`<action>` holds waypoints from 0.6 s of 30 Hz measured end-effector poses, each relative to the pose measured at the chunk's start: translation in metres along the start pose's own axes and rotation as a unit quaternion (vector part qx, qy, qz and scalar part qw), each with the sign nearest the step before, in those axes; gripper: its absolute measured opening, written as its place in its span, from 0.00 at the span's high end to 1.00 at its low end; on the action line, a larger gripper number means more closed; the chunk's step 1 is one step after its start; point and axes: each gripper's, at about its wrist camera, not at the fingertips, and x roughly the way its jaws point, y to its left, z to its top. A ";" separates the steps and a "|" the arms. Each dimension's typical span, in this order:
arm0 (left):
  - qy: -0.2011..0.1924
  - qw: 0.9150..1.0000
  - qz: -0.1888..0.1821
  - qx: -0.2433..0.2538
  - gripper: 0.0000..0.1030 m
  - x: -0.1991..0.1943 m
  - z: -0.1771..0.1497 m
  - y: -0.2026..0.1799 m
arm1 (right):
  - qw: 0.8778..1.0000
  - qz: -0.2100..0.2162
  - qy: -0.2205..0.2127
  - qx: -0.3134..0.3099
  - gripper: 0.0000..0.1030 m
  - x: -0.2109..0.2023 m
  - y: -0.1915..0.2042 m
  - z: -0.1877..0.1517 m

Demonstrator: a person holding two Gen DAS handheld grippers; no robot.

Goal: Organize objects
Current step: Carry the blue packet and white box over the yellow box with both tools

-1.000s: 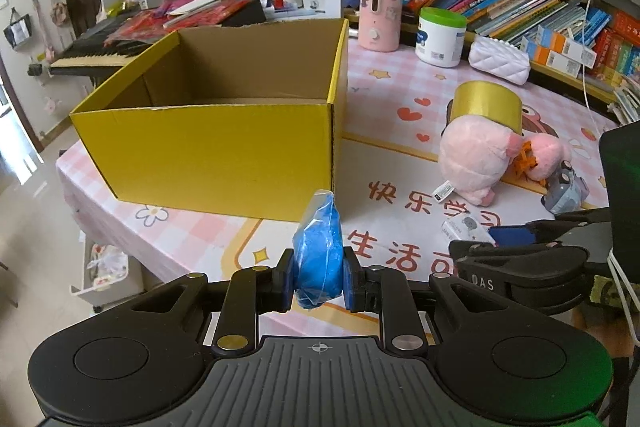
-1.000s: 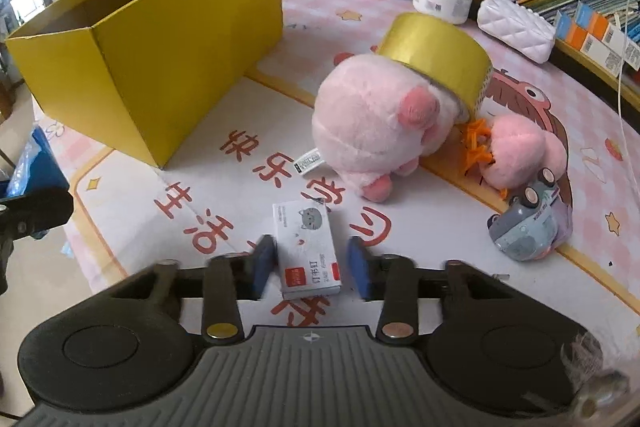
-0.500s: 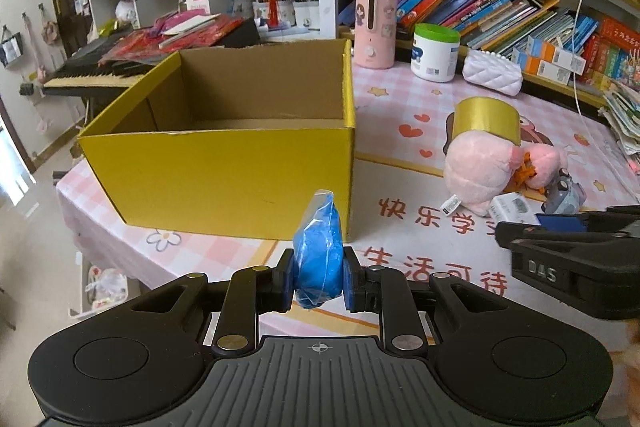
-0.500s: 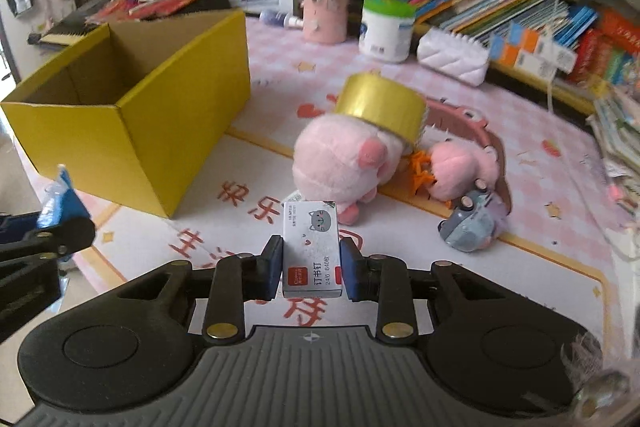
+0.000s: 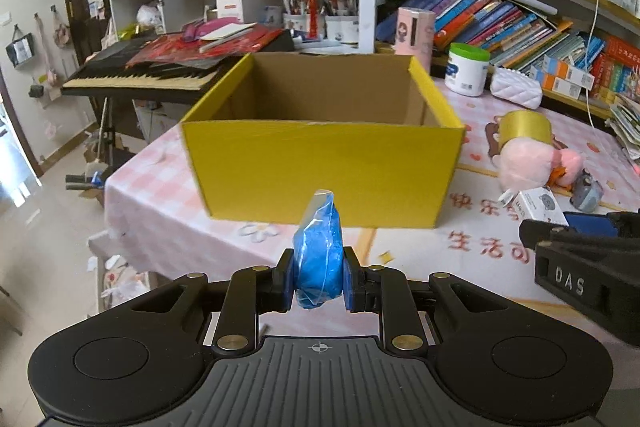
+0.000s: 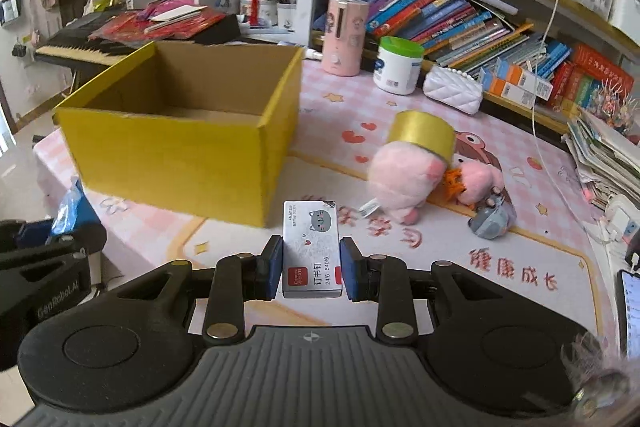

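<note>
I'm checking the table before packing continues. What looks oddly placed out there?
The gold tape roll sits tilted on top of the pink plush toy, like a hat, rather than flat on the table.

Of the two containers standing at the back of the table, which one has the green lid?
The white tub, the squat one right of the taller pink canister. The pink canister shows no separate lid; the tub sits next to the white quilted purse.
</note>
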 end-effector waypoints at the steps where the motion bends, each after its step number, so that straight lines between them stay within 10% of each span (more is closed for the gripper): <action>1: 0.001 1.000 -0.001 0.000 0.79 -0.002 -0.002 0.006 | 1.000 -0.001 0.001 -0.002 0.73 -0.003 0.008 -0.003; 18: -0.006 1.000 -0.009 0.022 0.79 -0.024 -0.027 0.078 | 1.000 -0.024 0.011 0.010 0.73 -0.029 0.089 -0.032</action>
